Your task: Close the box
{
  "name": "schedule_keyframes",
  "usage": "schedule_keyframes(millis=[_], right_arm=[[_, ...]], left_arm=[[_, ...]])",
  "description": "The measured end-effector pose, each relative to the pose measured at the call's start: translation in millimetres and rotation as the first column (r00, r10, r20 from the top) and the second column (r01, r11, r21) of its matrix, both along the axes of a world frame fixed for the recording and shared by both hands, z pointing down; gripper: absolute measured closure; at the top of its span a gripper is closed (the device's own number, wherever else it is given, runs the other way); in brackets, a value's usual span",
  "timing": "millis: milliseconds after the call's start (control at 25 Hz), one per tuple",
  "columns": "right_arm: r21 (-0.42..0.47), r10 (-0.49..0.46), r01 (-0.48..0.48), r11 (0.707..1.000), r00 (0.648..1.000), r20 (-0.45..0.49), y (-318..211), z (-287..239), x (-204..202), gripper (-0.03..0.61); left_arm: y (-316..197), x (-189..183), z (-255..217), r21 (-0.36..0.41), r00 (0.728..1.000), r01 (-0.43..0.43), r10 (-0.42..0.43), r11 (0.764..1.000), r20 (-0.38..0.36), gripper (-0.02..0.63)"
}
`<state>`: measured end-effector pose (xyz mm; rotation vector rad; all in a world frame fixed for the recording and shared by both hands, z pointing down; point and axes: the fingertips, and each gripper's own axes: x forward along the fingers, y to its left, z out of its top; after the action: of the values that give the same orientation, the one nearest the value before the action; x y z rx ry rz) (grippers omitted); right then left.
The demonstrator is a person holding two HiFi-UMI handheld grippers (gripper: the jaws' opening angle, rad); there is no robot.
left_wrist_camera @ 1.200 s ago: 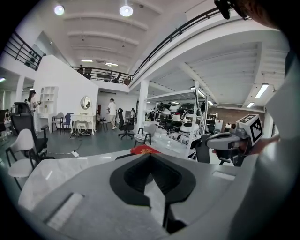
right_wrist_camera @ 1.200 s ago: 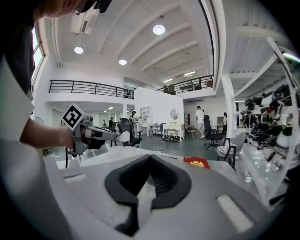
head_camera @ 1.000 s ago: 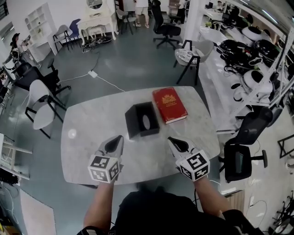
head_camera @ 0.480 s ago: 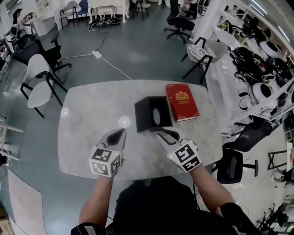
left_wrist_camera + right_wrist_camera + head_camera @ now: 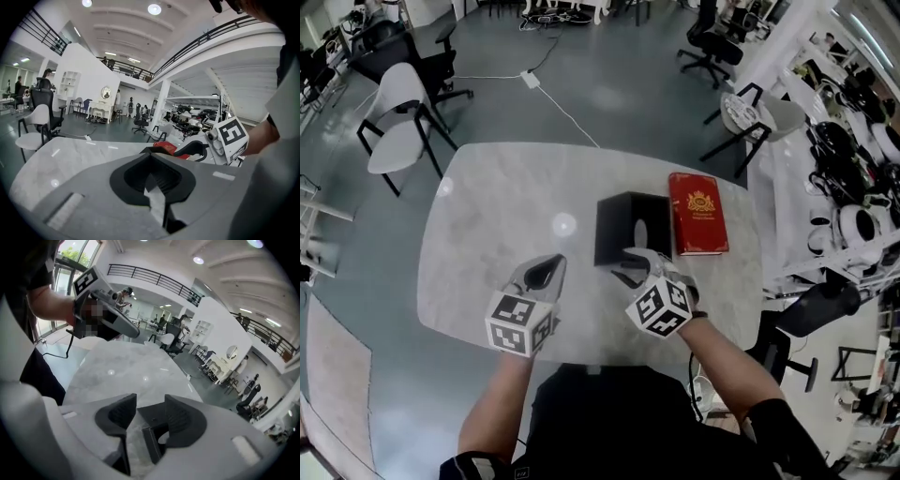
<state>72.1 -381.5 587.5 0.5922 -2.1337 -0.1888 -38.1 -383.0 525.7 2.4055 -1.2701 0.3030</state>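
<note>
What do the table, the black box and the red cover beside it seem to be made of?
Table: stone or a stone-look laminate, polished; it shows grey veining and lamp glints. Black box: probably rigid card or plastic, matte; the walls are thin and flat with no shine. Red cover: likely card wrapped in smooth or leather-look paper, with a gold emblem; the exact material is unclear.

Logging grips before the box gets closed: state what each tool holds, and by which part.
Nothing is held. Right tool: jaws opening around the black square box's near edge, not pinching. Left tool: shut, empty.
</note>
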Motion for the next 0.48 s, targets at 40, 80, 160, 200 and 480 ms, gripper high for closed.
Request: schedule_keyframes(millis=[40,80,160,200,480], right_arm=[[-0.003,-0.023,0.023,1.0,0.999,-0.028,-2.8,8.3,-2.2,0.385],[-0.009,-0.043,0.042,0.999,0.998,-0.053,-5.1,17.2,-4.0,0.379],[-0.021,-0.076,0.075,0.997,0.992,-0.104,-8.8,36.4,-5.6,0.37],[-0.025,-0.092,0.089,0.996,0.987,-0.133,-10.4,46.4,-5.3,0.368],[-0.013,-0.182,0.189,0.982,0.924,-0.335,-19.4,105.6,-1.3,0.36]], left_arm=[[-1.1,-2.4,2.4,-0.005,1.0,0.009,-0.009,1.0,0.0,0.603],[-2.1,-5.0,4.9,-0.009,1.0,0.018,-0.018,1.0,0.0,0.603],[-4.0,-10.5,9.3,-0.014,0.999,0.037,-0.038,0.999,-0.004,0.603],[-4.3,-12.9,11.0,-0.015,0.999,0.047,-0.047,0.999,-0.007,0.603],[3.6,-29.1,27.1,-0.035,0.995,0.095,-0.096,0.995,-0.027,0.603]])
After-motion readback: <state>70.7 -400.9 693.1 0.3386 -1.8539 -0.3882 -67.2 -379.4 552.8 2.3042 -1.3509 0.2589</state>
